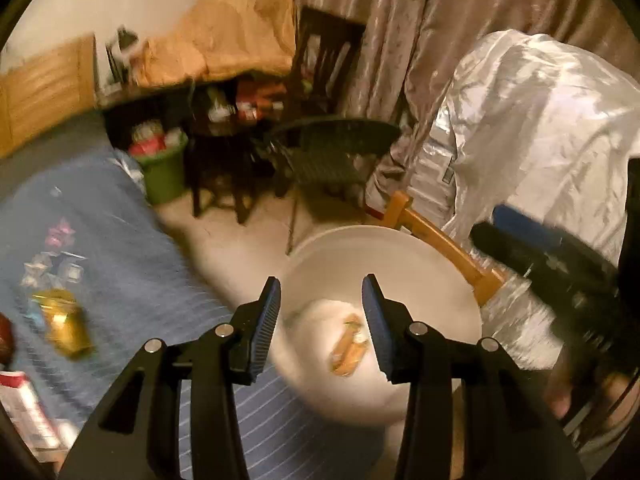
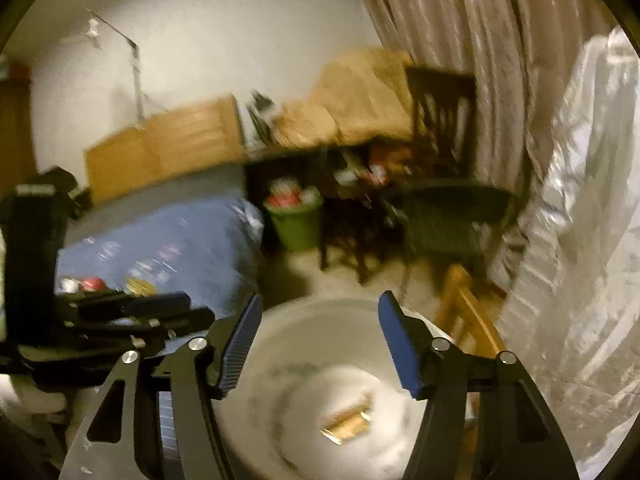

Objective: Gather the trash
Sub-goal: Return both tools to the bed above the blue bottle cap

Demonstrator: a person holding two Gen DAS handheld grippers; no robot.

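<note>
A white bucket (image 1: 400, 248) stands on the floor beside the bed, with an orange wrapper (image 1: 349, 354) at its bottom. My left gripper (image 1: 322, 304) is open and empty above the bucket's mouth. My right gripper (image 2: 318, 336) is open and empty above the same bucket (image 2: 320, 312), with the wrapper (image 2: 349, 420) below it. More trash lies on the blue bedspread (image 1: 120, 248): a gold wrapper (image 1: 64, 324) and small pink and white pieces (image 1: 58, 236). The right gripper also shows at the right edge of the left wrist view (image 1: 560, 280). Both views are blurred.
A green bin (image 1: 162, 168) full of trash stands by a dark table and chairs (image 1: 332, 152). A silver cover (image 1: 540, 128) hangs at right over a wooden frame (image 1: 440, 240). Curtains hang behind. A red and white box (image 1: 24, 412) lies at the bed's near edge.
</note>
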